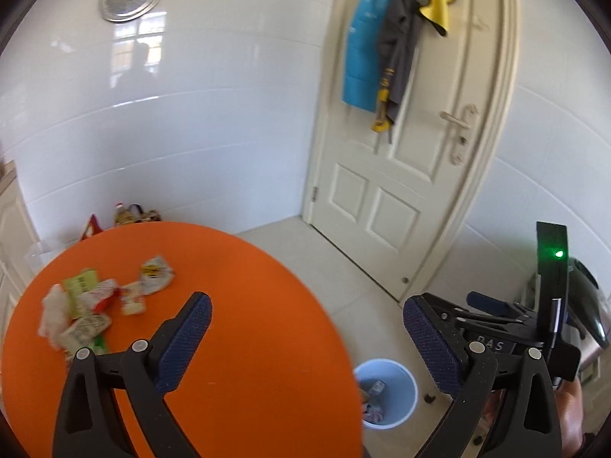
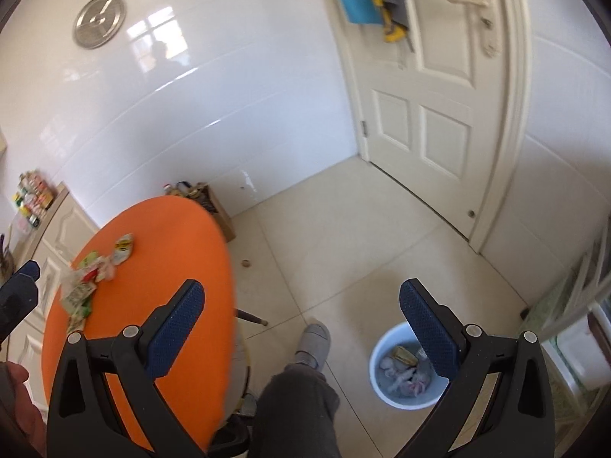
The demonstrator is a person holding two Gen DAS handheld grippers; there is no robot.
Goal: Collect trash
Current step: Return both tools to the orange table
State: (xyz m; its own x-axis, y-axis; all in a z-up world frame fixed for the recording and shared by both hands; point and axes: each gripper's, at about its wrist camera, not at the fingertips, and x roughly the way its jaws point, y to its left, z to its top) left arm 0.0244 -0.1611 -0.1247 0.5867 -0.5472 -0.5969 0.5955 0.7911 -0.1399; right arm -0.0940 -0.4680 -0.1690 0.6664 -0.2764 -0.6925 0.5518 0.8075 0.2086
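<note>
A heap of crumpled wrappers and tissue (image 1: 91, 305) lies on the left part of the round orange table (image 1: 248, 324); the same trash heap (image 2: 91, 278) shows in the right wrist view on the orange table (image 2: 191, 267). My left gripper (image 1: 305, 332) hangs open over the table's right side, empty. My right gripper (image 2: 301, 316) is open and empty above the floor. A pale blue bin (image 2: 404, 370) with scraps inside stands on the floor below its right finger; this blue bin (image 1: 385, 393) also appears beside the table. The right gripper (image 1: 508, 316) juts in at the right edge.
A cream door (image 1: 412, 152) with hanging aprons and cloths closes the corner. A cardboard box (image 2: 217, 210) of bottles sits by the white tiled wall. A person's leg and grey slipper (image 2: 313, 343) stand between table and bin. Cabinets (image 2: 49, 236) flank the left.
</note>
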